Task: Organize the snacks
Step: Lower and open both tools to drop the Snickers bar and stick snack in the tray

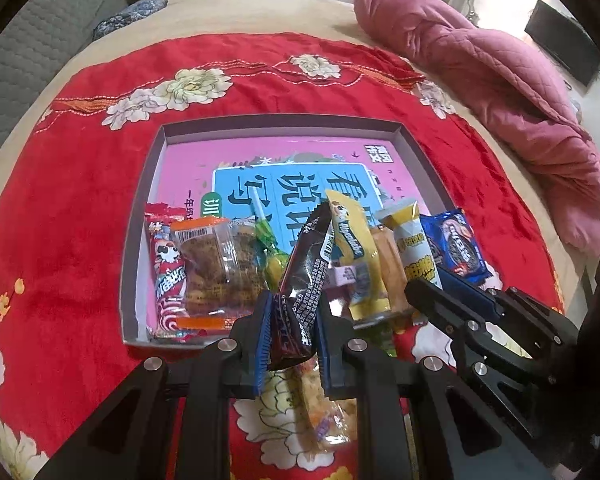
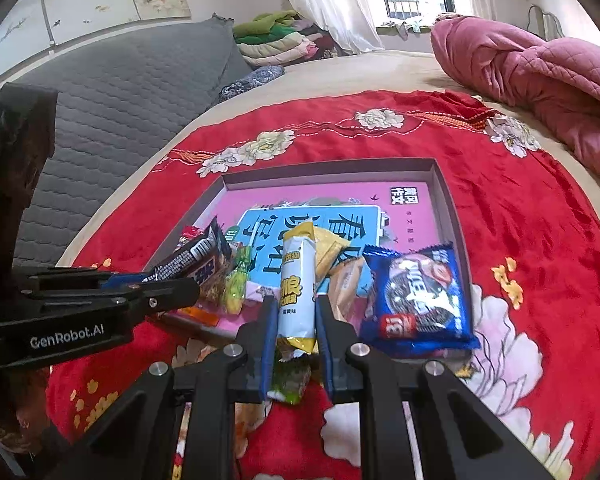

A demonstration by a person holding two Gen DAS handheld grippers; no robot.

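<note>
Left tongs (image 1: 291, 320) nearest, pinching a black snack bar (image 1: 306, 280) by its lower end, long axis running fwd and up over the near edge of the shallow box (image 1: 284, 130). Right tongs (image 2: 291, 322), just beside to the right, pinch a white-and-yellow snack pack (image 2: 298, 292) the same way, upright. Beyond both, box sits on red floral cloth (image 1: 80, 184) on the bed; near row already filled w/ a blue cookie pack (image 2: 418, 298) at right end, free room lies fwd toward the far wall.
</note>
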